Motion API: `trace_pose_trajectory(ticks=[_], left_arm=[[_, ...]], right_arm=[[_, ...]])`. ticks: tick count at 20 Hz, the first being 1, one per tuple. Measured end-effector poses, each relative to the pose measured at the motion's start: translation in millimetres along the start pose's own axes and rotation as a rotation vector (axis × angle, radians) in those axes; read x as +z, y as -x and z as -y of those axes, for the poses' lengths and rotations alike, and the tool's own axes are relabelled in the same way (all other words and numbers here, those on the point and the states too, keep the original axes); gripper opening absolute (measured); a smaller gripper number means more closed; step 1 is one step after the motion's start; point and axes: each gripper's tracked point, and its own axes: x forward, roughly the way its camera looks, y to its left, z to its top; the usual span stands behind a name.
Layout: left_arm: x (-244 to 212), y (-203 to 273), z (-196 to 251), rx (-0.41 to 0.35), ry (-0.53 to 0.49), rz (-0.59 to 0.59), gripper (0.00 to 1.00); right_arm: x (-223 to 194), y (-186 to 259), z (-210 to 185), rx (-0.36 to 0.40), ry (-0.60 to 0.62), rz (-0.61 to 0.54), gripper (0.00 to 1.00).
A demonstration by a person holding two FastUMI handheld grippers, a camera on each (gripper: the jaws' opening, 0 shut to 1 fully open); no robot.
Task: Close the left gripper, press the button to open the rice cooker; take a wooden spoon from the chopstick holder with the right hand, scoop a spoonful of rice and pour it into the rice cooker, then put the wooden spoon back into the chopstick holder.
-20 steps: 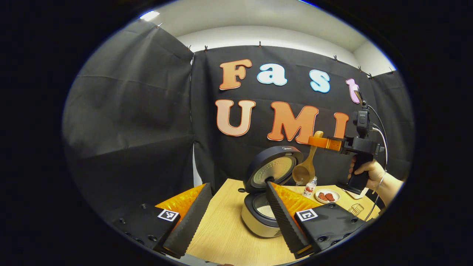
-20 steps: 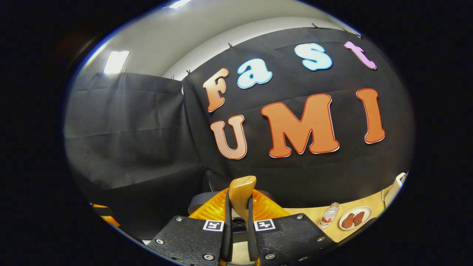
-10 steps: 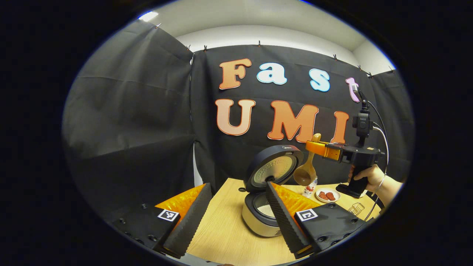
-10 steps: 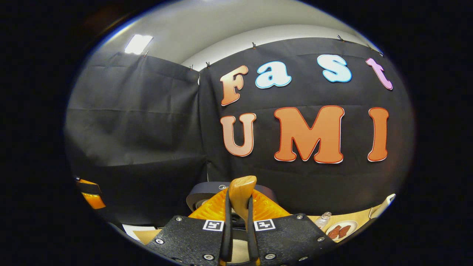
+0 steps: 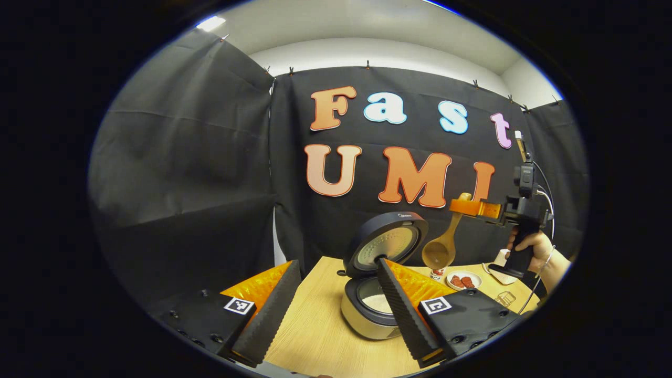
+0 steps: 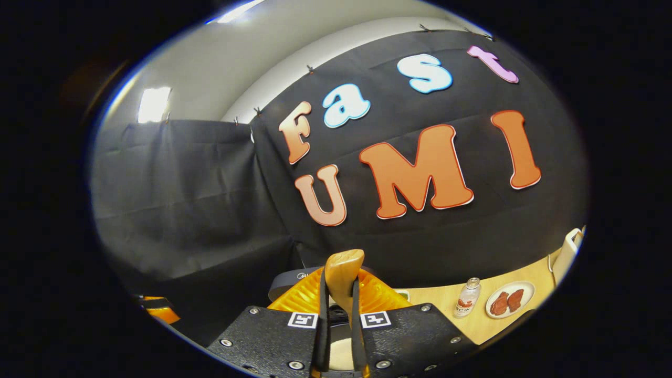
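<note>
The rice cooker (image 5: 367,320) stands open on the wooden table (image 5: 315,336), lid (image 5: 388,241) tipped back, white rice (image 5: 375,302) in its pot. My left gripper (image 5: 337,262) is open and holds nothing, low in front of the cooker. To the right of the lid, above the table, my right gripper (image 5: 472,207) is shut on the handle of the wooden spoon (image 5: 443,247), whose bowl hangs downward. In the right gripper view the spoon handle (image 6: 344,270) stands upright, pinched in my right gripper (image 6: 340,289), with the cooker lid (image 6: 294,275) just behind.
Beyond the cooker stand a small bottle (image 5: 436,274) and a white plate (image 5: 464,280) of red food, also seen as the bottle (image 6: 464,304) and plate (image 6: 504,302). A hand (image 5: 530,244) holds the right gripper. A white object (image 6: 569,247) sits at the table's right end.
The right gripper has carried the spoon a little to the right, away from the cooker lid, and has rolled. The left gripper has stayed put and open.
</note>
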Motion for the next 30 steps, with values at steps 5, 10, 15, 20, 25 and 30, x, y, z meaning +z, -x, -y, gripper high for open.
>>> trace_pose_trajectory(ticks=[5,10,15,20,25,30], left_arm=[[11,-8,10,-0.014,-0.007,0.019,1.00],[21,-21,17,-0.022,-0.018,0.032,0.99],[32,-34,31,-0.039,-0.015,0.055,0.98],[34,-44,50,-0.067,-0.011,0.059,0.97],[29,-45,66,-0.085,-0.023,0.033,0.99],[29,-40,66,-0.045,-0.050,0.042,1.00]], right_arm=[[33,43,51,-0.091,-0.010,0.054,0.16],[43,101,123,-0.230,-0.012,0.075,0.16],[47,170,194,-0.388,-0.009,0.095,0.16],[32,228,248,-0.518,-0.032,0.090,0.16],[-11,252,292,-0.592,-0.095,0.067,0.16],[-73,252,332,-0.643,-0.150,0.015,0.16]])
